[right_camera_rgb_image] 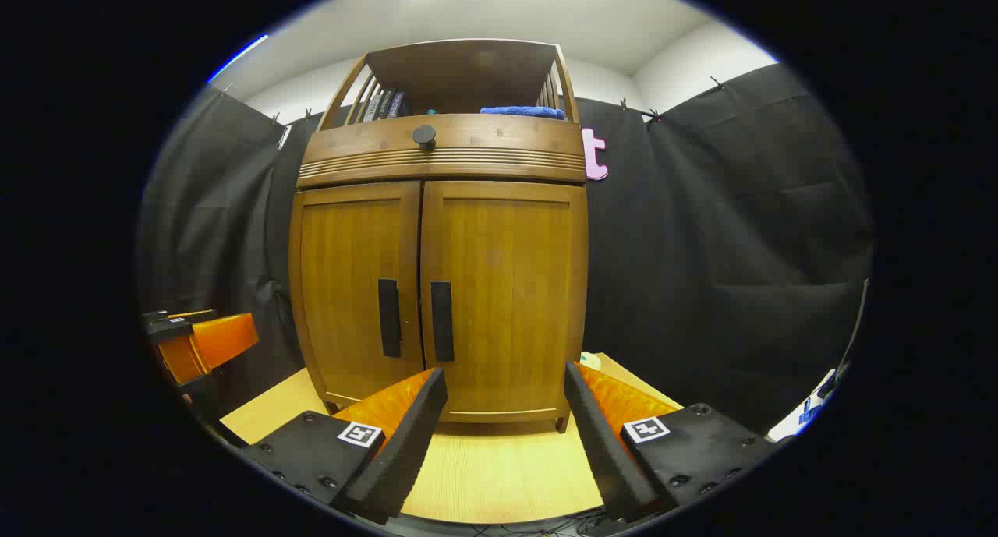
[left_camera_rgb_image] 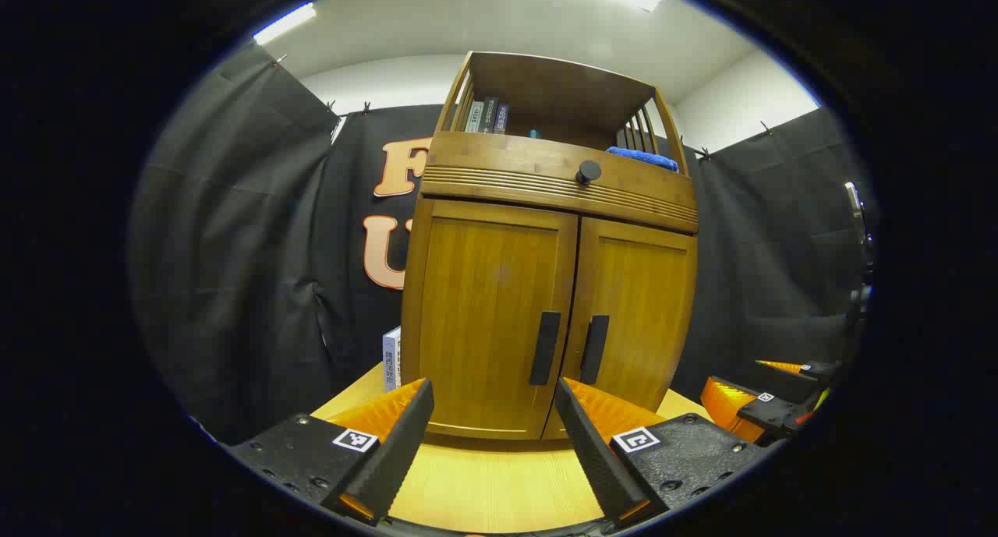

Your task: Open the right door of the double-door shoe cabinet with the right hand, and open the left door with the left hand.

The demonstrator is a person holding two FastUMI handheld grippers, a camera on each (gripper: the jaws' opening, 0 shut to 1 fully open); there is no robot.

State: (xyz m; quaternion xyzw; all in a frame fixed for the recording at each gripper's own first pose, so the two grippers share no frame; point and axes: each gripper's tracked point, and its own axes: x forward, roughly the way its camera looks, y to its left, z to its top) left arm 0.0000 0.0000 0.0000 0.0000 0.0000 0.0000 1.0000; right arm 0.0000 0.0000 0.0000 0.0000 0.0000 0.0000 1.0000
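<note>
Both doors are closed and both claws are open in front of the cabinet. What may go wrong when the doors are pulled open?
1. The two door handles, right handle and left handle, stand close together, so the right claw might catch the wrong one.
2. Both claws work at the same narrow middle; the left claw may bump the other.
3. The cabinet stands on a small table; a hard pull might shift it.
</note>
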